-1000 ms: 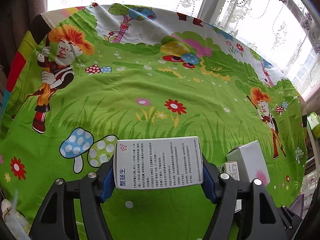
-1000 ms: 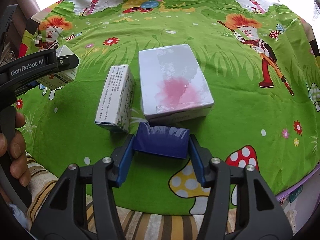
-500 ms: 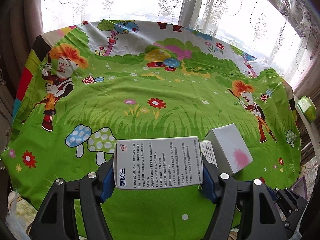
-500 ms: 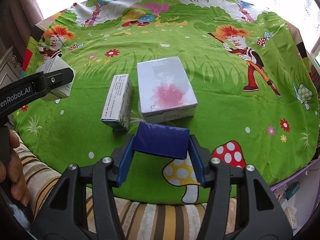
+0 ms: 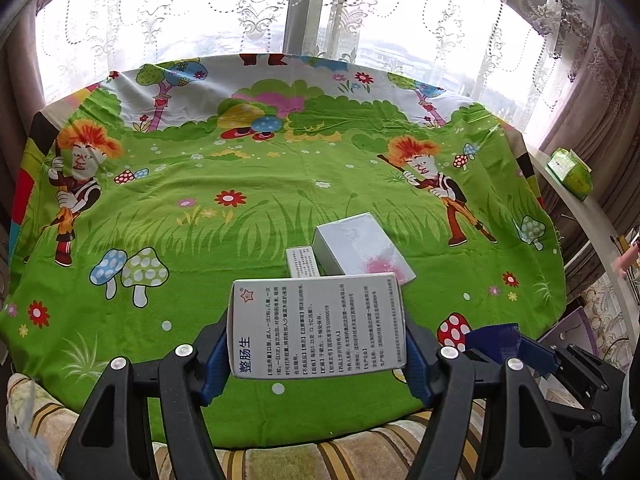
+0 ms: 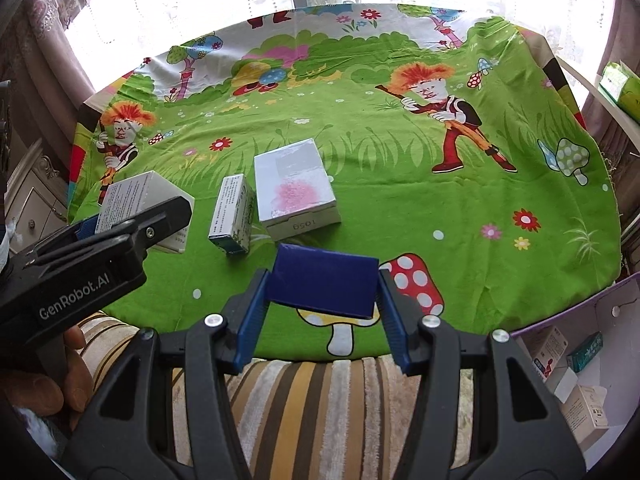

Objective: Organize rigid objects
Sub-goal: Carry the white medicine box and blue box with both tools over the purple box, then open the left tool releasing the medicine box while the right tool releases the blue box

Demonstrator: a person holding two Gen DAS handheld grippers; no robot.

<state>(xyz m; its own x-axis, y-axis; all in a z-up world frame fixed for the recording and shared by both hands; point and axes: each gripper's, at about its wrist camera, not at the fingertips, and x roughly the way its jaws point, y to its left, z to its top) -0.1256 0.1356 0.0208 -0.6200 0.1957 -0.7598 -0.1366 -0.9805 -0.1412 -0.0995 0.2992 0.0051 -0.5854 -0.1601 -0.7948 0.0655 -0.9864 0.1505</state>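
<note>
Here the left tongs point(image 5: 316, 354) are gripping a white box point(image 5: 318, 326) printed with Chinese text, their blue pads pressing on its two short ends, and are holding it in the air above the near edge of the desk point(image 5: 240, 240), which is covered by a green cartoon cloth. The right tongs point(image 6: 322, 308) are clamping a dark blue box point(image 6: 324, 282) between their pads, also off the cloth near its front edge. On the cloth beyond them a large white box point(image 6: 294, 188) with a pink smudge is lying flat, and a small box point(image 6: 232, 212) is standing just beside its left side. A hand point(image 6: 44, 384) is showing at the left tongs' handle in the right view. Lace curtains point(image 5: 200, 20) are hanging behind the desk.
</note>
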